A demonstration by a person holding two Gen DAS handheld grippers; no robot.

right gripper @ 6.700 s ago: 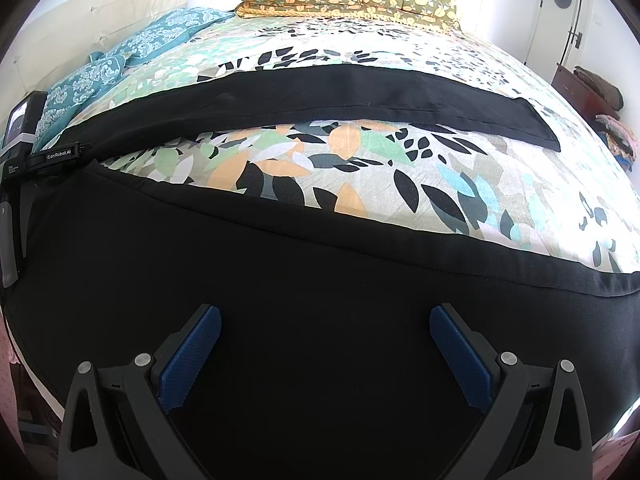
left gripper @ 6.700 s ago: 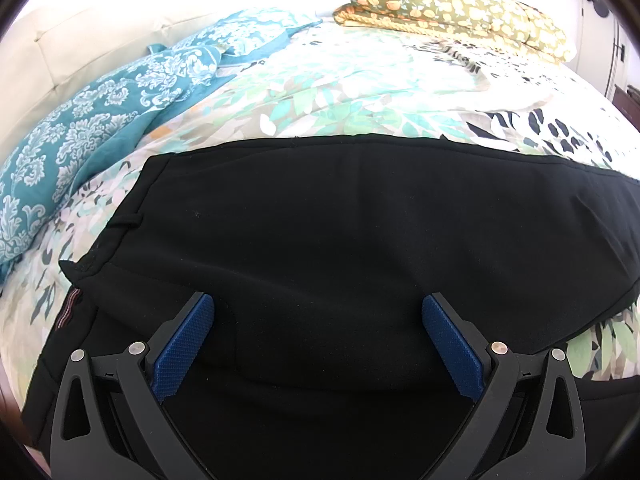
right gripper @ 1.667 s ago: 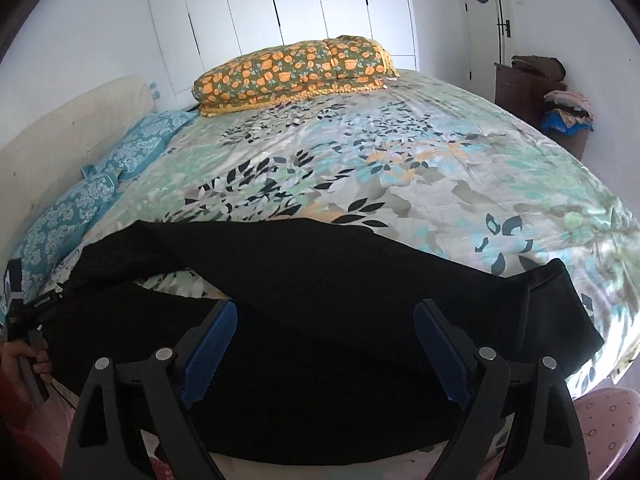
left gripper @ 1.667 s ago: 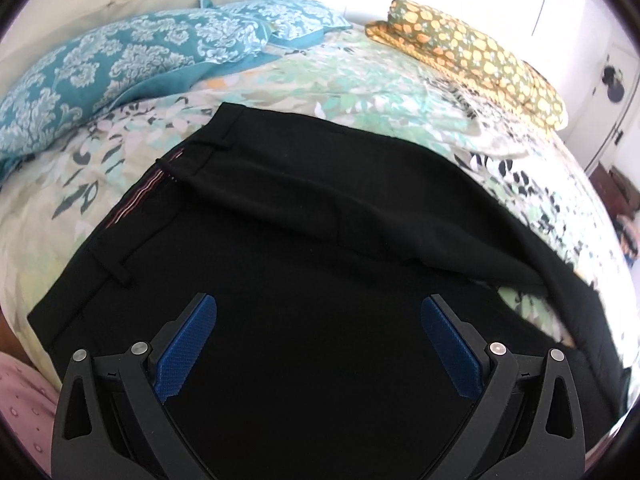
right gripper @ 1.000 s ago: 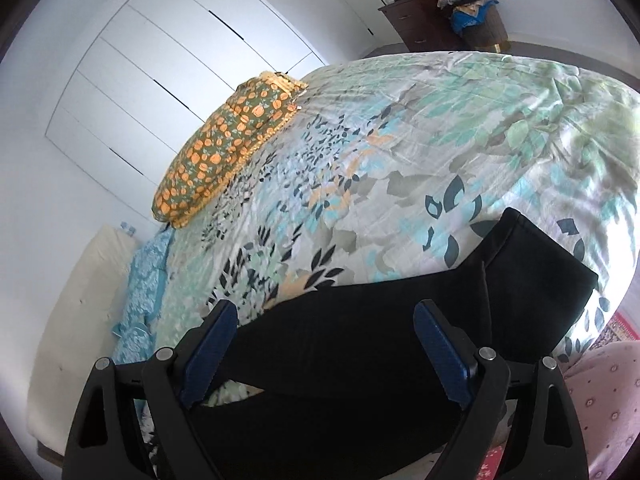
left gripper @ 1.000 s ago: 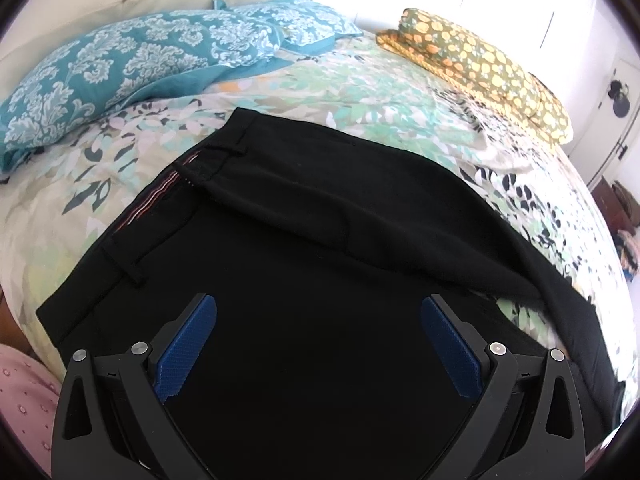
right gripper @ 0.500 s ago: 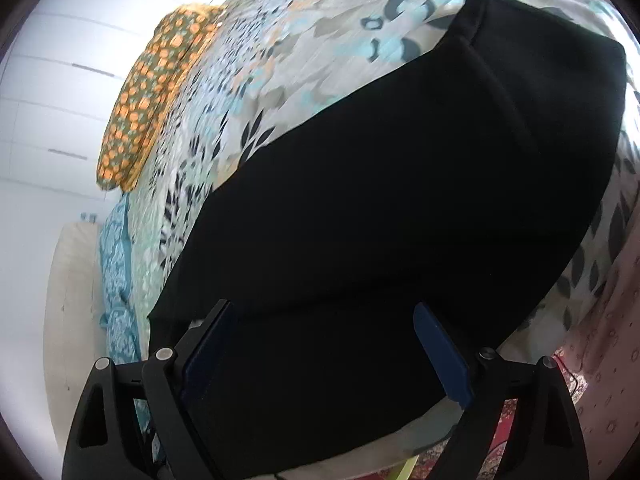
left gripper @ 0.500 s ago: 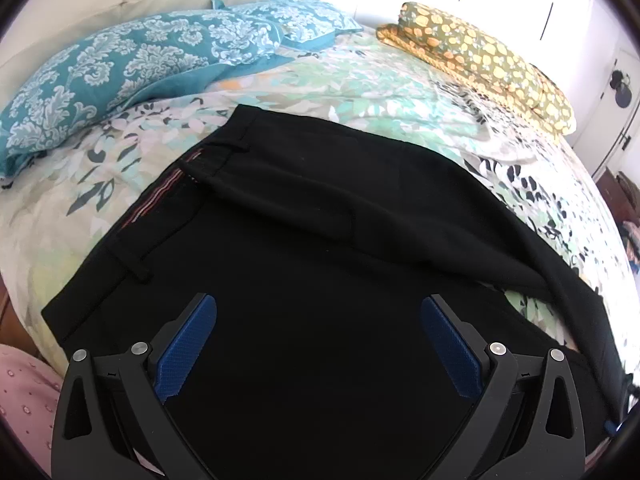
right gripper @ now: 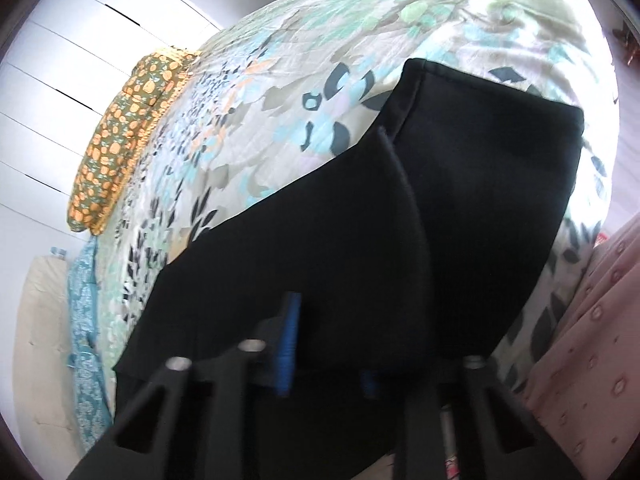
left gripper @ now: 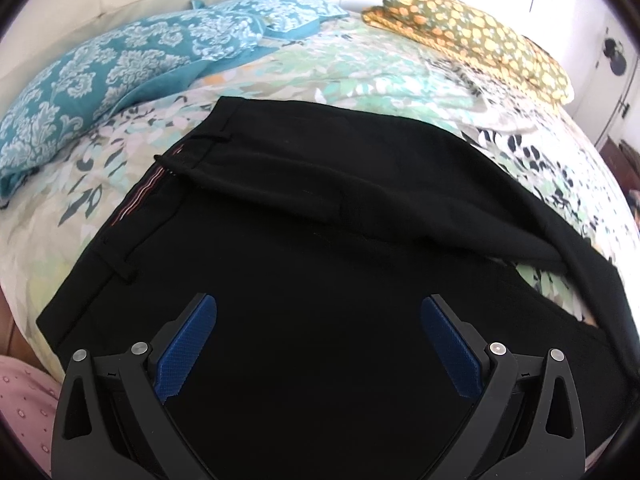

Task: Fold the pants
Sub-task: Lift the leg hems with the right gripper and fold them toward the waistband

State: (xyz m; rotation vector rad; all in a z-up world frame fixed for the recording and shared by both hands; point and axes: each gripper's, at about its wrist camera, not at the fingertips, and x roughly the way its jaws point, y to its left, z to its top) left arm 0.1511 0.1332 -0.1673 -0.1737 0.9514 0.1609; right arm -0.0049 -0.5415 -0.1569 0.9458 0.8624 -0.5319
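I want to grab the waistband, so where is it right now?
In the left wrist view, the waistband lies at the left, on the floral bedspread below the teal pillows.

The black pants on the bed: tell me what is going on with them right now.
A person with a gripper in each hand is folding the black pants laid out on the floral bedspread. The right gripper is closing on the near edge of a leg, close to the hem, with fabric between its fingers. The left gripper hangs open over the seat near the waistband, gripping nothing.
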